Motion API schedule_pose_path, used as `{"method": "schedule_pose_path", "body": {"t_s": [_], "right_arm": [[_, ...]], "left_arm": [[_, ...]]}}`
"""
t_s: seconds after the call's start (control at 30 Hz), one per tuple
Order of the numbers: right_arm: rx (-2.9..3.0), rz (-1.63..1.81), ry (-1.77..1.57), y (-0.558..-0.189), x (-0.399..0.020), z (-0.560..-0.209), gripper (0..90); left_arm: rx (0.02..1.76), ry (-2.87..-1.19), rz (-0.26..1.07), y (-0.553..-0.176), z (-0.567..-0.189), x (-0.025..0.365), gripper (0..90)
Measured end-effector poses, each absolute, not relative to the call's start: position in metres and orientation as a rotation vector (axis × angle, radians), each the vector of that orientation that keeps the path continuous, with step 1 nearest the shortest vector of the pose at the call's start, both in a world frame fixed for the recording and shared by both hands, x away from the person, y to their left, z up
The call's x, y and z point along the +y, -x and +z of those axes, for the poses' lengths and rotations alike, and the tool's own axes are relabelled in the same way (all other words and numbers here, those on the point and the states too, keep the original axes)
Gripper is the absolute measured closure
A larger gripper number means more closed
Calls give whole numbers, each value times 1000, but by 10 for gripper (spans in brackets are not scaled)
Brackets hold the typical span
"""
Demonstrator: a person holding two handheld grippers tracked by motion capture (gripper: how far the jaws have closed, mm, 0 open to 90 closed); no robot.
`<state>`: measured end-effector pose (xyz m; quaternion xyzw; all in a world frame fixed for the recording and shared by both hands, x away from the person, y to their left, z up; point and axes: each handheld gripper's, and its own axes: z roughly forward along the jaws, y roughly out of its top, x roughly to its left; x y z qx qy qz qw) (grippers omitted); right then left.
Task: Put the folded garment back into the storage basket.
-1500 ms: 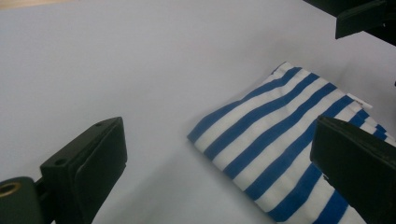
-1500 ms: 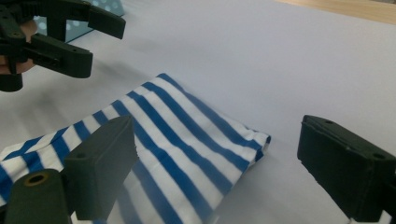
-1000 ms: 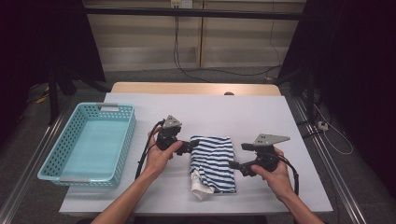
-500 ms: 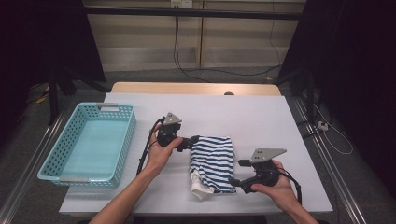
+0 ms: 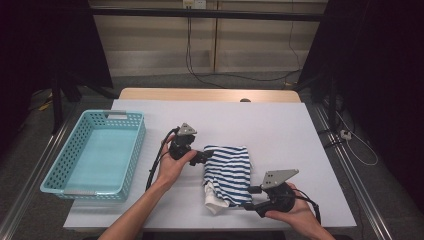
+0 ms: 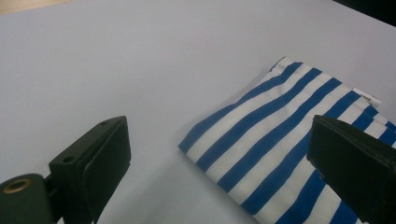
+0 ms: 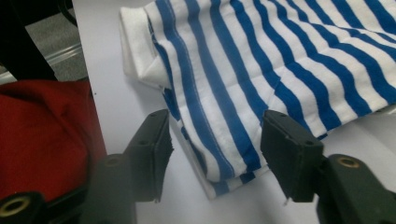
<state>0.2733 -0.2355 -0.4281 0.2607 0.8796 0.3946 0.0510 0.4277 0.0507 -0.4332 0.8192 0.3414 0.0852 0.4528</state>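
Both grippers — left gripper (image 5: 204,158), right gripper (image 5: 248,196) — flank striped cloth (image 5: 228,172).

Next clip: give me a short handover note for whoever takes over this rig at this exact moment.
Left tongs: open at the striped cloth's far left corner, gripping nothing.
Right tongs: jaws have just been closing around the cloth's near edge; gaps remain on both sides, so not yet clamped.
Cloth: folded, flat on the white table, right of the blue basket, which holds nothing.
Done: folding looks finished.
Left: probably grip the cloth and move it to the basket.
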Motion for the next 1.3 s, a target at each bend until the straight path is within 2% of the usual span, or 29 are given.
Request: {"method": "schedule_pose_path", "body": {"t_s": [0.23,0.73,0.83,1.1,1.17,1.3], "right_arm": [[2723,1186,-714,-268,-231,-431,541],[2766,1072,-613,-273,-224,-445,515],[2750,1047,-600,-273,-225,-445,589],[2737,1030,-590,-275,-224,-445,660],[2736,1031,-586,-275,-224,-445,693],[2736,1025,-575,-277,-224,-444,774]], "left_arm": [[818,-2024,203,-428,-435,49,61],[841,-2023,212,-432,-435,54,61],[843,-2039,207,-432,-436,54,61],[877,-2046,207,-433,-438,53,65],[875,-2057,175,-434,-440,52,76],[878,-2073,202,-436,-446,46,79]]}}
